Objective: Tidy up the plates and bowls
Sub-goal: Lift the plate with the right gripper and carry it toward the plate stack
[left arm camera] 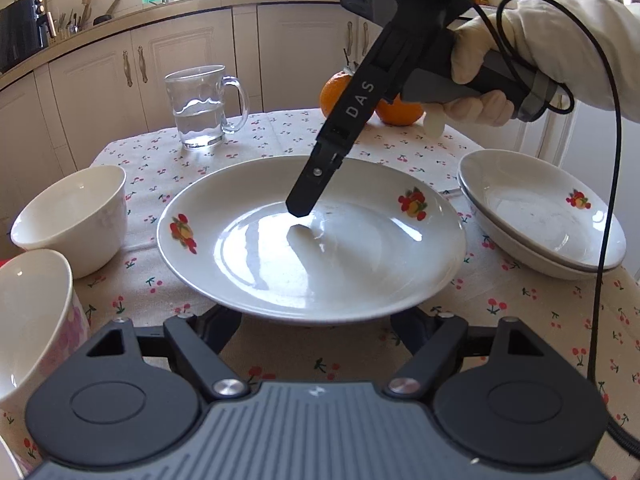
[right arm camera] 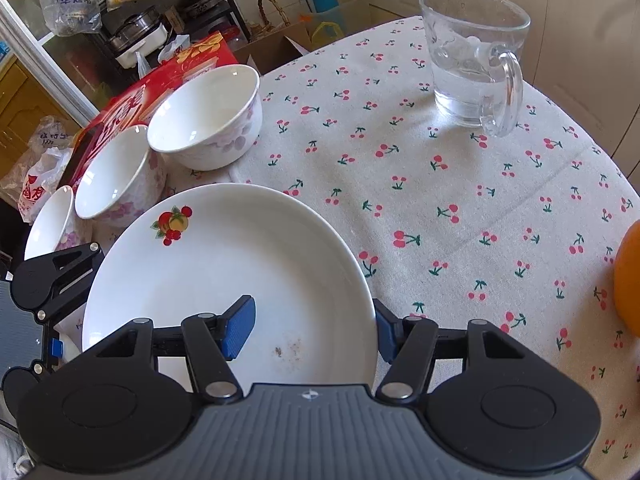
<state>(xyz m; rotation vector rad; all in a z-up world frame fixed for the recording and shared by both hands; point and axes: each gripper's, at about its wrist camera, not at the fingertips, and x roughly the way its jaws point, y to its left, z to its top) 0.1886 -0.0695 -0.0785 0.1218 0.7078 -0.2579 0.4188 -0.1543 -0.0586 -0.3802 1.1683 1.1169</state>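
Step in hand, as judged: transfer the loose plate onto the plate stack. At the far left, the near bowl (left arm camera: 32, 312) and the second bowl (left arm camera: 72, 216) stand on the desk (left arm camera: 280, 132), close together and apart from the plate; leave them for later nesting. The left gripper (left arm camera: 312, 320) sits at the plate's near edge; its linkage is spread wide, so the jaws read as open, but both tips are hidden under the rim and contact cannot be confirmed. The plate (left arm camera: 360, 256) lies centre, between the bowls and the stack, and whether it rests fully on the cloth cannot be told. The right gripper (right arm camera: 313, 332) straddles the plate's rim: one blue pad (right arm camera: 240, 326) is over the inner well, the other is outside and below the rim, jaws wide open and holding nothing. Close the right jaws squarely across the rim before lifting; glazed ceramic is likely slick, so seat the pads deep rather than at the lip. Keep the plate level, use the left gripper only as underside support, and clear the mug of water (left arm camera: 200, 108) and the oranges (left arm camera: 400, 112) behind. At the right, the stack of matching plates (left arm camera: 540, 220) is the likely destination; lower centred and release only when seated.
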